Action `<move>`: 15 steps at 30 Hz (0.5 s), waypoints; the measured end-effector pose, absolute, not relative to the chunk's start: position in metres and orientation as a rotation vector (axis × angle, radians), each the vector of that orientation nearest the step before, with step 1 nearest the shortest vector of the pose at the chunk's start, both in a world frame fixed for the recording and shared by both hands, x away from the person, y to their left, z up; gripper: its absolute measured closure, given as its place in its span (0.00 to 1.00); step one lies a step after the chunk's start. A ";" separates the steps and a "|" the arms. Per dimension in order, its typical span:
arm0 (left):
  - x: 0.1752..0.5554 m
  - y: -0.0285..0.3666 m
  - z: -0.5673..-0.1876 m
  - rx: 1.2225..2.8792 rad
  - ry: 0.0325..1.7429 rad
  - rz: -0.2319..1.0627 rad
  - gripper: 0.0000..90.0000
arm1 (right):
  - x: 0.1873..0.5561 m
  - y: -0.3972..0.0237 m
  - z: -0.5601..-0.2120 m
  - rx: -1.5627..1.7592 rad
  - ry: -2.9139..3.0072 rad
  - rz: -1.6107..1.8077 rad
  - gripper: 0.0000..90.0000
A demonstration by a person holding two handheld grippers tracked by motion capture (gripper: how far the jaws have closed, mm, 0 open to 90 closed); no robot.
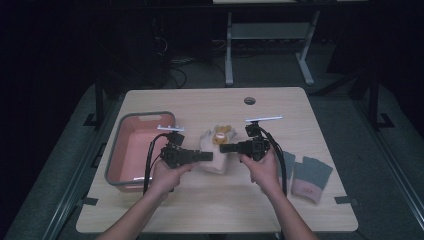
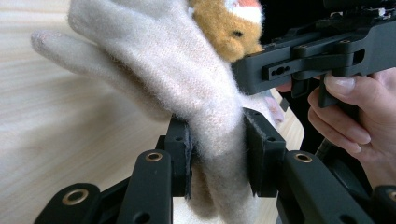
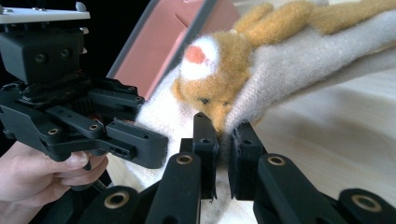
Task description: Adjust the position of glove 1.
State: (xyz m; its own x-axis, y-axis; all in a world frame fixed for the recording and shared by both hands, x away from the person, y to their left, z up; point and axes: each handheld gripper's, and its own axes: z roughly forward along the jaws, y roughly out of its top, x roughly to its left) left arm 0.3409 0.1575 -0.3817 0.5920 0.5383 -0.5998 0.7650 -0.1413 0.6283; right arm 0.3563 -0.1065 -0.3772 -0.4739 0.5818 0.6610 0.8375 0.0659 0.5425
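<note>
Forearms of the person enter from the bottom edge of the high view, and a gripper is carried in each hand just below the centre of the frame. The left gripper (image 1: 206, 156) is pointed toward the right and the right gripper (image 1: 226, 148) toward the left, so that the cream glove (image 1: 214, 159) is caught between them from both sides. In the left gripper view, the woolly cuff part of the cream glove (image 2: 187, 79) is pinched between the two black jaws at the lower middle of the frame; the jaws are clamped on it and the fabric is squeezed thin there. In the right gripper view, an edge of the glove (image 3: 289, 65) is gripped between the jaws at the lower centre, just under the brown plush animal face (image 3: 219, 74) that is sewn on the glove. The jaws are nearly closed on the cloth.

At the lower right of the high view, a pair of grey gloves (image 1: 306, 176) is laid flat on the wooden table (image 1: 210, 210), near the right hand. Further to the left, a grey bin with a pink inside (image 1: 131, 150) is placed on the table, just beside the left gripper. A small dark hole (image 1: 249, 100) is seen near the far edge of the table.
</note>
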 end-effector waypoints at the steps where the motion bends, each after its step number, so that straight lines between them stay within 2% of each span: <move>1: 0.342 0.159 -0.380 1.807 1.063 -0.282 0.73 | 0.357 -0.105 -0.376 -1.428 -2.081 -1.364 0.92; 15: 0.348 0.180 -0.362 1.780 1.060 -0.270 0.73 | 0.369 -0.087 -0.354 -1.384 -2.092 -1.382 0.92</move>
